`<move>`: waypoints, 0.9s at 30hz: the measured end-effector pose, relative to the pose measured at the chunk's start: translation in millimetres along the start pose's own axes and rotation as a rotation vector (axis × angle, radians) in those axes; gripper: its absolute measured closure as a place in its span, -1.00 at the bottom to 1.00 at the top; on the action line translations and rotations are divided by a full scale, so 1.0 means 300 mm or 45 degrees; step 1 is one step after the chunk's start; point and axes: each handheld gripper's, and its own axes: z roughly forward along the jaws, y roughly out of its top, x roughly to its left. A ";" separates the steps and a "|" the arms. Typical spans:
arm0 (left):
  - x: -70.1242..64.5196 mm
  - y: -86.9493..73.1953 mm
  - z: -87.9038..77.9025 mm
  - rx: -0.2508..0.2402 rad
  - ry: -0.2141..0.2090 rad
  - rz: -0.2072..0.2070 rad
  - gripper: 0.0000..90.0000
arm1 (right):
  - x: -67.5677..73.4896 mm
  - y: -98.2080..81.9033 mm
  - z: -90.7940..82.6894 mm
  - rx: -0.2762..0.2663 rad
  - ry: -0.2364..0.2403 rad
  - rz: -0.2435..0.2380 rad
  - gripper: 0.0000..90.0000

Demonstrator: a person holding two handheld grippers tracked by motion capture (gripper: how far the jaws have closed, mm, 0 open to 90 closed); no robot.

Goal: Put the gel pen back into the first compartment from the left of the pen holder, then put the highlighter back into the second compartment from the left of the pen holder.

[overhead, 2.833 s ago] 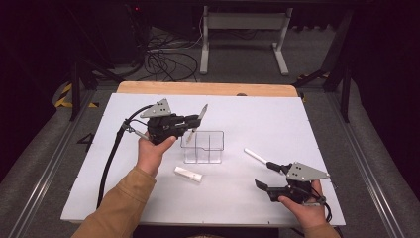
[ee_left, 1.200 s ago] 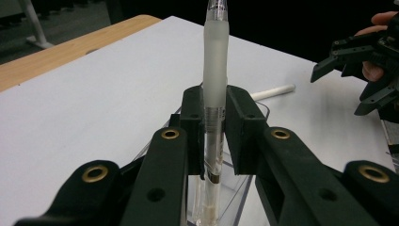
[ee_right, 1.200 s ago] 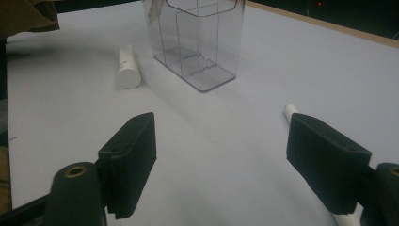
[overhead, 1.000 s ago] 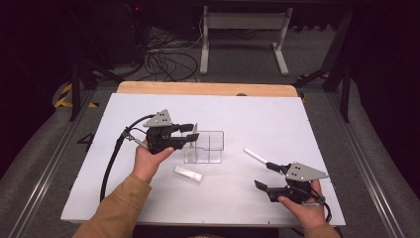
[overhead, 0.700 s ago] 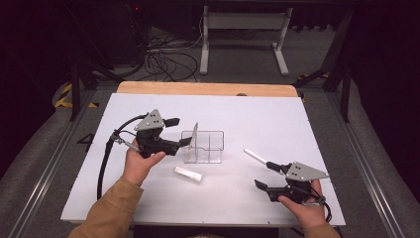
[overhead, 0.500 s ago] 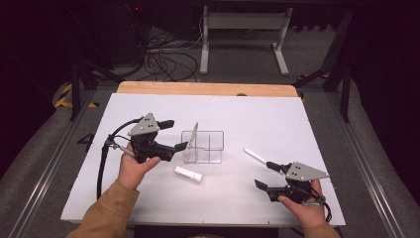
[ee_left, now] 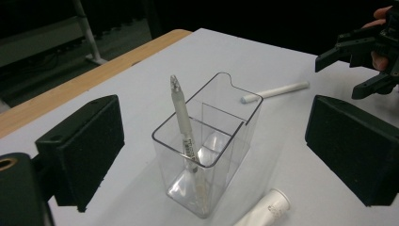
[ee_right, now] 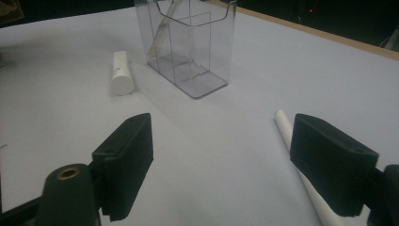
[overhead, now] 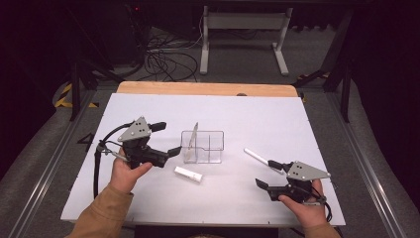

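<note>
A clear divided box (overhead: 214, 148) stands mid-table, and a silvery pen (overhead: 194, 135) leans upright in its left compartment. My left gripper (overhead: 167, 139) hovers just left of the box, apart from it. It is open, its jaws have just been opening, and nothing is gripped. From the left gripper view, the pen (ee_left: 182, 117) and box (ee_left: 235, 132) sit ahead of the wide jaws. My right gripper (overhead: 268, 173) rests at the front right, open. Its jaws have just opened a little further and are empty. A white stick (ee_right: 301, 165) lies by its right jaw.
A short white tube (overhead: 188, 174) lies in front of the box. The white stick (overhead: 257, 157) lies right of the box, pointing at the right gripper. The table (overhead: 247, 114) ends in a wooden strip (overhead: 208, 89) at the far edge. A cable loops from the left gripper.
The left gripper let go of the pen, which now stands tilted in the box, and drew back to the left with jaws open. The right hand stayed put.
</note>
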 end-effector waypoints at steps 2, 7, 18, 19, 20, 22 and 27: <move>-0.010 -0.008 -0.008 0.018 0.040 0.010 -0.91 | -0.002 0.004 -0.002 -0.008 -0.014 -0.003 -0.54; -0.029 -0.018 -0.023 0.053 0.123 0.019 -0.94 | -0.008 0.014 -0.001 -0.011 -0.036 -0.003 -0.62; -0.044 -0.084 -0.083 0.086 0.136 0.055 -0.94 | -0.016 0.042 0.014 0.009 -0.076 -0.009 -0.64; -0.041 -0.091 -0.092 0.079 0.123 0.040 -0.95 | -0.017 0.046 0.013 0.007 -0.075 -0.011 -0.63; -0.038 -0.098 -0.102 0.065 0.107 0.026 -0.95 | -0.017 0.050 0.013 0.006 -0.074 -0.008 -0.62; -0.033 -0.116 -0.117 0.040 0.065 -0.009 -0.95 | -0.018 0.057 0.012 0.000 -0.076 -0.003 -0.59; -0.059 -0.172 -0.139 0.088 0.195 0.007 -0.99 | -0.017 0.074 0.014 -0.005 -0.073 -0.008 -0.56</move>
